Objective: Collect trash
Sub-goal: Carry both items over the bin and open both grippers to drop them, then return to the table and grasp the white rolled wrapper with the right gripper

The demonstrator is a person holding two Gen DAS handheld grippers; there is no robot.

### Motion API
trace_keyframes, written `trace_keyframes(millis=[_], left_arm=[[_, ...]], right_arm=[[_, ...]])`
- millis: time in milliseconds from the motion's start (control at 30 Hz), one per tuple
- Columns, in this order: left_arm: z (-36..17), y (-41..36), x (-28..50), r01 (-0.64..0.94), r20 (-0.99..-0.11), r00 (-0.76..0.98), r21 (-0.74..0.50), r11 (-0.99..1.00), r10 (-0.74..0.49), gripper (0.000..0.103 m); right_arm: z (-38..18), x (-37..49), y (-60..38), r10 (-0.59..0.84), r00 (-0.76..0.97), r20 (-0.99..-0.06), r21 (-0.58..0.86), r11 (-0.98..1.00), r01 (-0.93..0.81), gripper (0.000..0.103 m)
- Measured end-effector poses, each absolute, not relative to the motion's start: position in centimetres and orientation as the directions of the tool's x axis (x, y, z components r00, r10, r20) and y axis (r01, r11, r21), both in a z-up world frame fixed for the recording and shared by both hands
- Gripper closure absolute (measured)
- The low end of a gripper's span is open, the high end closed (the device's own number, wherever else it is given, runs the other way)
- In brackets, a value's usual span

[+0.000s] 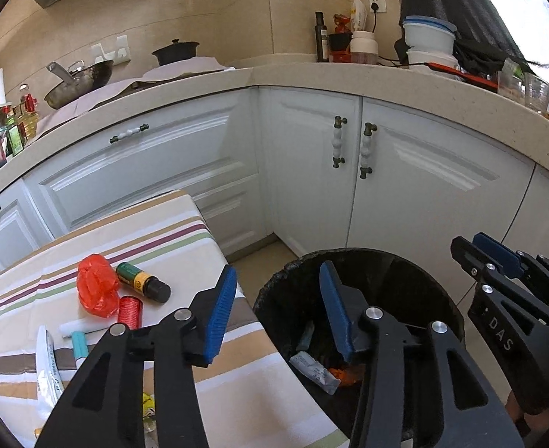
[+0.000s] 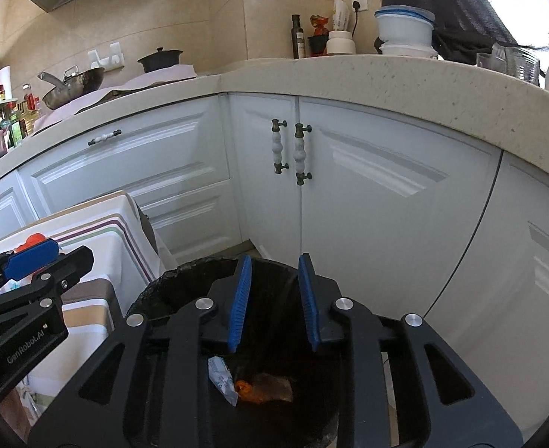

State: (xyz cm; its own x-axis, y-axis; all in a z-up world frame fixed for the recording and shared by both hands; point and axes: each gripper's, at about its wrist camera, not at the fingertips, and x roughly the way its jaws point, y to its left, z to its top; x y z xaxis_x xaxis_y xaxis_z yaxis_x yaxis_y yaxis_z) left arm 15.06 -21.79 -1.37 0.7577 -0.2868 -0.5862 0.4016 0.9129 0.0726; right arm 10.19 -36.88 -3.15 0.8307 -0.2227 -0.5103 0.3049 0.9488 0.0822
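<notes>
My left gripper hangs open at the near rim of the black-lined trash bin, nothing between its blue pads. My right gripper is open over the bin's mouth, also with nothing in it. Inside the bin lie a white wrapper, an orange scrap and a brown piece. On the striped tablecloth left of the bin sit a crumpled red plastic bag, a green-and-black bottle, a small red can, a white tube and a teal item.
White corner cabinets with knobbed handles stand right behind the bin. The counter above holds a wok, a black pot, bottles and stacked white containers. A strip of tiled floor shows between table and bin.
</notes>
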Motion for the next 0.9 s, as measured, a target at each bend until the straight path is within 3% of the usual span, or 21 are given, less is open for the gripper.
trace_keyframes(millis=[367,467,900], left_arm=[[1.1,-16.5,12.9,0.341,-0.556,0.791,0.054,0.938,-0.256,0.049],[1.2,-14.0,11.9,0.301,-0.555,0.802,0.055,0.952,-0.221,0.046],[-0.7,-3.3,8.0,0.104,-0.594,0.804,0.081,0.991,-0.036,0.044]], right_arm=[[-1.1,7.8,-33.7,-0.168,0.858,-0.486,0.091,0.966,0.240,0.075],[-0.9,6.8,-31.9,-0.125,0.865,-0.485,0.102,0.975,0.198,0.068],[-3.1,3.5,-22.0,0.068,0.837,-0.542,0.079,0.996,-0.030,0.067]])
